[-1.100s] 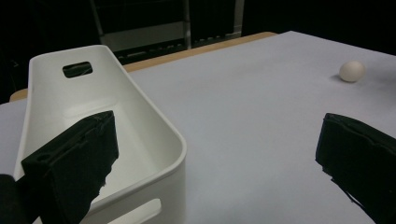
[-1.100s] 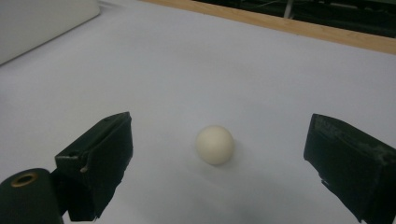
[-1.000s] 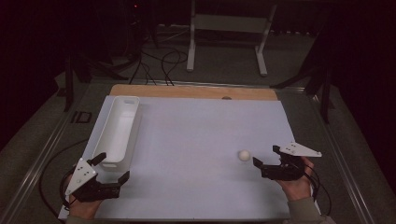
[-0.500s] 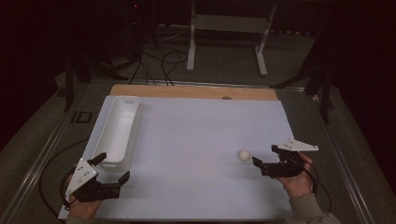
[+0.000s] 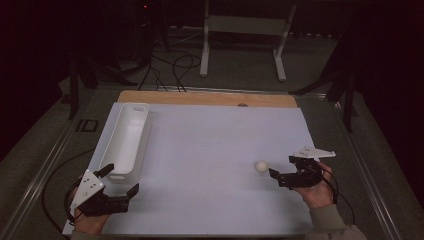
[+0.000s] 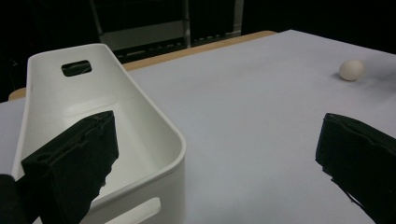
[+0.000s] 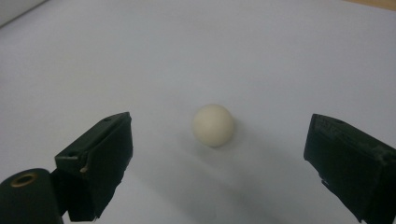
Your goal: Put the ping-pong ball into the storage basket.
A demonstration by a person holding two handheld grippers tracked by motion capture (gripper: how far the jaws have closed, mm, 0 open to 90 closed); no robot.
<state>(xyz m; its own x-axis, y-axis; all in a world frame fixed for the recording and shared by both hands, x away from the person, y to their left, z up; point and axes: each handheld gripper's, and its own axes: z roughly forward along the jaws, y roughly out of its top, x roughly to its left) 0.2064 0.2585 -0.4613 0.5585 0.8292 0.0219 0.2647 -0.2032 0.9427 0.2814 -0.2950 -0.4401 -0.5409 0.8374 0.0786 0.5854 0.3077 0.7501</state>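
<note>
Over on the right side of the bench (image 5: pixel 210 150), a small cream ball (image 5: pixel 261 166) sits alone on the pale sheet, touching nothing. The right claw (image 5: pixel 281 173) is just beside it, held low in the person's right hand (image 5: pixel 316 190), its jaws spread wide and pointing at the ball. In the right gripper view the ball (image 7: pixel 213 125) lies a little ahead of the 2 black jaws, roughly centred in the gap between them, with neither jaw touching it.

At the near left corner the left claw (image 5: pixel 121 180) is also wide open and holding nothing. It sits right at the near end of a long white bin (image 5: pixel 125 140), which runs along the bench's left side. In the left gripper view 1 jaw stands in front of the bin's (image 6: pixel 154 135) near wall and the other hangs over bare sheet; the bin looks empty inside, with a handle slot in its far end. From there the ball (image 6: pixel 351 70) shows far off across the sheet, well apart from the bin.

A strip of wood edges the far side of the bench.
</note>
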